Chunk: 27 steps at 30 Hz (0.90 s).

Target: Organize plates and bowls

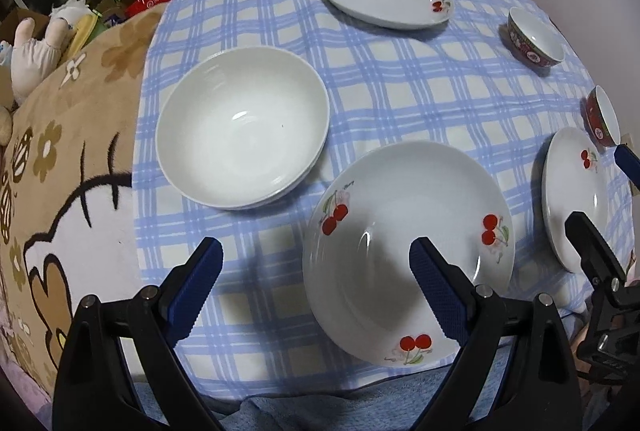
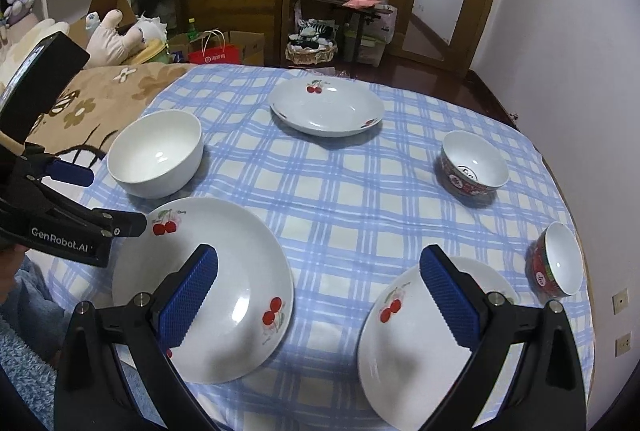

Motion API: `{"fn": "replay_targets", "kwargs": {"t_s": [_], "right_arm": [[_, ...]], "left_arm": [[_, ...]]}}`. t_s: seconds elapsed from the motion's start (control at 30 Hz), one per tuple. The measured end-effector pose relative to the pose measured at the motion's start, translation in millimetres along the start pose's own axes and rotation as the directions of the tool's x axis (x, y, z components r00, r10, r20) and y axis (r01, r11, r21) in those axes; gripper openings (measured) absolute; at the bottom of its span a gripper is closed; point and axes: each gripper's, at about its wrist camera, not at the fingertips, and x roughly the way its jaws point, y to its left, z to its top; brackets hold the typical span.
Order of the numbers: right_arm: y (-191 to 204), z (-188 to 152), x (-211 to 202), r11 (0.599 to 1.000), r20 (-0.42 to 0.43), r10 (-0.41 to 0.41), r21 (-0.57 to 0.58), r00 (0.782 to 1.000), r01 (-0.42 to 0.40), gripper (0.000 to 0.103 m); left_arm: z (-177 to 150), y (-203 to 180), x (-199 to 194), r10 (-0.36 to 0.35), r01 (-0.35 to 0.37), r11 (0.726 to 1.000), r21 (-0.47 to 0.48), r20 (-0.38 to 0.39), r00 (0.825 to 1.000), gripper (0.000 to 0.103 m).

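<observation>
above the cherry plates, left tongs and right tongs gape wide, holding nothing

"GenRobot.AI" — white lettering on the left gripper body

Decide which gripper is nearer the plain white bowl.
Left. The left gripper hovers open just beside the white bowl; the right gripper is farther, across the nearest cherry plate.

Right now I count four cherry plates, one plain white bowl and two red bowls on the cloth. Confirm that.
Wrong count: there are three cherry plates, not four: near left, near right, far. The right wrist view shows all. The white bowl and two red bowls stand as stated.
</observation>
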Motion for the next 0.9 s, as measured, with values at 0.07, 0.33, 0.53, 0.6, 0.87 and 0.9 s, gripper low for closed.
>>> {"fn": "replay_targets", "kwargs": {"t_s": [0.07, 0.33, 0.53, 0.6, 0.87, 0.9], "right_arm": [[2, -1, 5, 1.0, -0.011, 0.0, -0.001, 1.0, 0.0, 0.103], [4, -12, 23, 1.0, -0.05, 0.017, 0.006, 0.999, -0.016, 0.103], [4, -24, 38, 0.999, -0.098, 0.034, 0.017, 0.995, -0.032, 0.103], [3, -26, 43, 0.999, -0.114, 0.039, 0.022, 0.993, -0.037, 0.103], [1, -35, 59, 0.995, -0.178, 0.091, 0.067, 0.98, -0.08, 0.097], [0, -35, 61, 0.994, -0.186, 0.099, 0.073, 0.977, -0.087, 0.095]], "left_arm": [[-1, 1, 4, 0.002, -0.002, 1.0, -0.004, -0.008, 1.0, 0.093], [-6, 1, 21, 0.022, -0.022, 1.0, 0.004, -0.065, 0.998, 0.09], [-8, 4, 33, 0.024, -0.026, 1.0, -0.013, -0.111, 0.993, 0.09], [-8, 7, 37, 0.022, -0.026, 0.999, -0.024, -0.127, 0.992, 0.09], [-10, 14, 48, 0.021, -0.03, 0.998, -0.057, -0.165, 0.986, 0.09], [-10, 13, 49, 0.022, -0.033, 0.998, -0.057, -0.17, 0.985, 0.09]]}}
